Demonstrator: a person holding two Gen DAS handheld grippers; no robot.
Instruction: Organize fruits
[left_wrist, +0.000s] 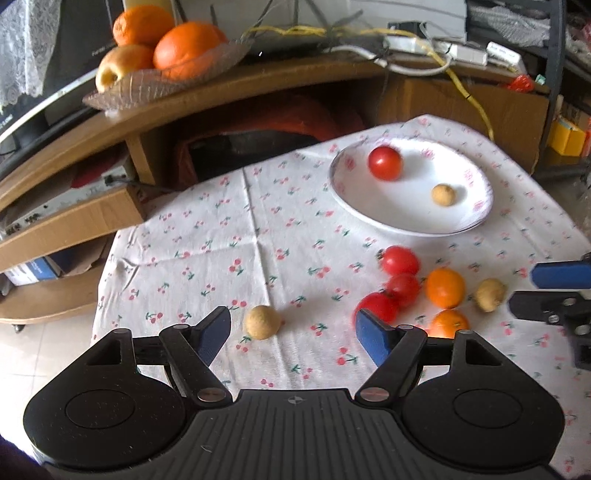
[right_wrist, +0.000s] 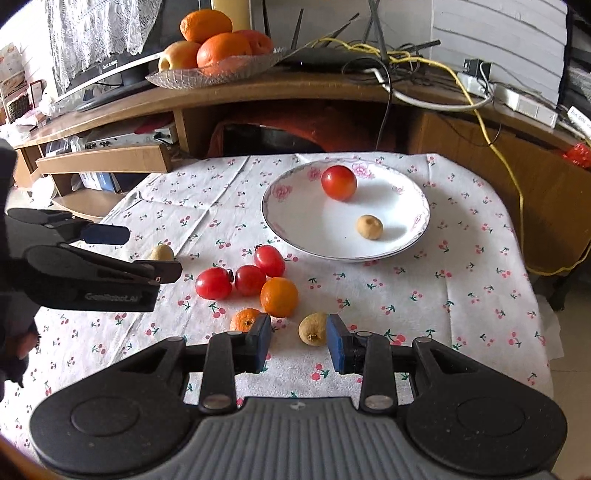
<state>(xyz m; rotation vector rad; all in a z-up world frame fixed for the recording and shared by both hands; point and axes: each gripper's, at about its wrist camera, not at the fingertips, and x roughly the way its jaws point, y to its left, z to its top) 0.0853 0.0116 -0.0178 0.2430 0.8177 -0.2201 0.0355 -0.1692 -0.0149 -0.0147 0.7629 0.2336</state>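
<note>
On the cherry-print tablecloth (right_wrist: 424, 295), loose fruit is lying in a cluster below the white plate (right_wrist: 295, 221): three tomatoes (right_wrist: 249, 279) touching one another, a larger orange (right_wrist: 279, 297) against them, a smaller orange (right_wrist: 245, 319) just beside it. A tan longan (right_wrist: 313, 328) is sitting between the spread fingers of the right gripper (right_wrist: 298, 341) — nearer the right-hand pad, contact not clear. A second longan (left_wrist: 262, 321) is lying apart to the left, between the wide-open fingers of the left gripper (left_wrist: 293, 330), untouched. The plate is holding one tomato (right_wrist: 338, 182) and one longan (right_wrist: 369, 226), well apart. Behind, a wooden shelf (right_wrist: 258, 92) is carrying a glass dish (right_wrist: 177, 79) of oranges and an apple — cables trailing beside it.
</note>
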